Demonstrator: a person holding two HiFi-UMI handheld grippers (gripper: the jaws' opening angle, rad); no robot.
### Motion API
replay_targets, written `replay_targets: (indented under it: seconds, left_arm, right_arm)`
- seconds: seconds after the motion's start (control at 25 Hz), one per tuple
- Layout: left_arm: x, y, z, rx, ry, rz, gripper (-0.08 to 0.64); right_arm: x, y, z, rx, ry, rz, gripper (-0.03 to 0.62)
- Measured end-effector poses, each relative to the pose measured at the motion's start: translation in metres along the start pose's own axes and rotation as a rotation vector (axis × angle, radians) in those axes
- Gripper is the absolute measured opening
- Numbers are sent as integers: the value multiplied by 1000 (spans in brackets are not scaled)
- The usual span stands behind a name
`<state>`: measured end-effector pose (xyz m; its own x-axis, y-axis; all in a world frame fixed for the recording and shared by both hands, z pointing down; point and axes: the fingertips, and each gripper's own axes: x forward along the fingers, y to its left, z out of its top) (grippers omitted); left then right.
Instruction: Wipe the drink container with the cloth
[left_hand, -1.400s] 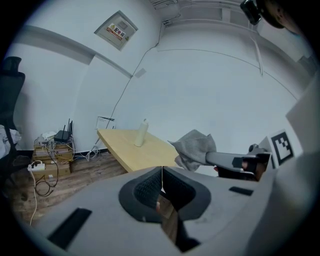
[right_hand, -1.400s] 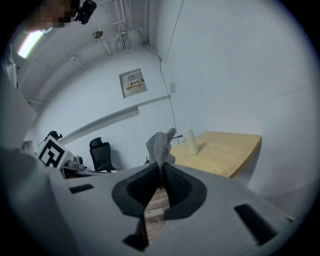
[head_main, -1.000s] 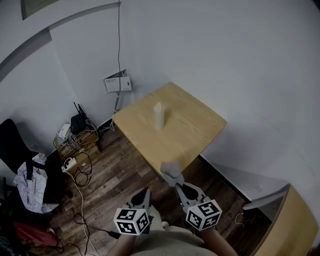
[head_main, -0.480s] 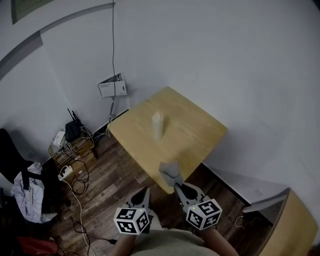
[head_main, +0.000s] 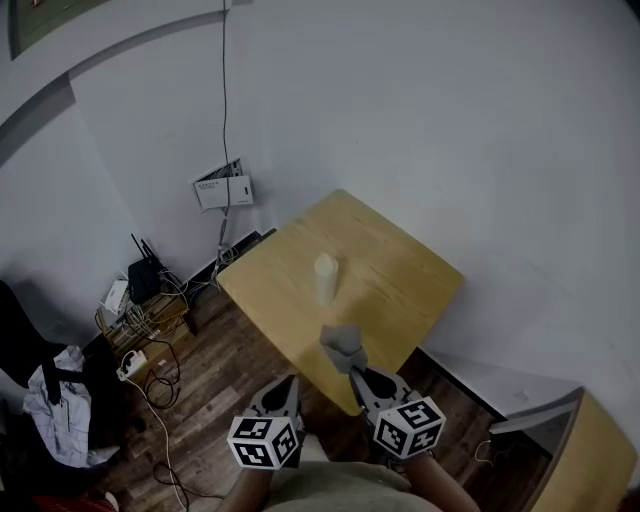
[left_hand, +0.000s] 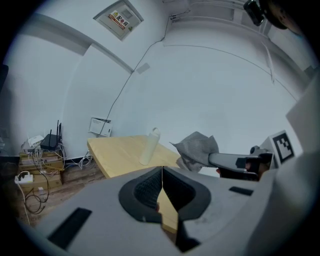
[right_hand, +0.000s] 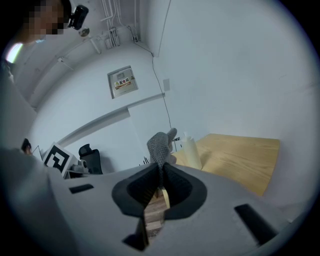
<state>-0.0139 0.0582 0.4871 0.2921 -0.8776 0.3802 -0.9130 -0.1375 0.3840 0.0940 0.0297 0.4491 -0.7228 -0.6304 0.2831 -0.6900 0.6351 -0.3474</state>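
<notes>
Drink container (head_main: 325, 278) upright mid-table (head_main: 400, 270), well apart from both grippers. Right gripper (head_main: 355, 375) pinches cloth (head_main: 343, 344); left gripper (head_main: 290, 385) closed, empty. Risk: unsteadied, it likely tips under a sideways wiping push.

The head view looks steeply down from high up, so the table (head_main: 400, 265) looks small and far, with the left gripper (head_main: 290, 384) and right gripper (head_main: 357, 377) at the bottom edge. Each gripper view rides just behind its own jaws and looks forward along them — all three views share the table, the bottle (head_main: 325, 278) and the cloth (head_main: 343, 343).
</notes>
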Motion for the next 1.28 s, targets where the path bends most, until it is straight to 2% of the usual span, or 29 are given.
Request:
replay_targets:
  seconds: [0.6,1.0,1.28]
  left_arm:
    - [55,63,56,27,33,-62,3]
    - [76,95,74,35,44,-115,3]
    - [86,110,76,35,67,-140,2]
  right_arm:
    - [79,-11,38,-9,-32,-83,14]
    - [106,-16,50,-32,-64,-155,14]
    - [108,-37,76,-98,-114,-253,14]
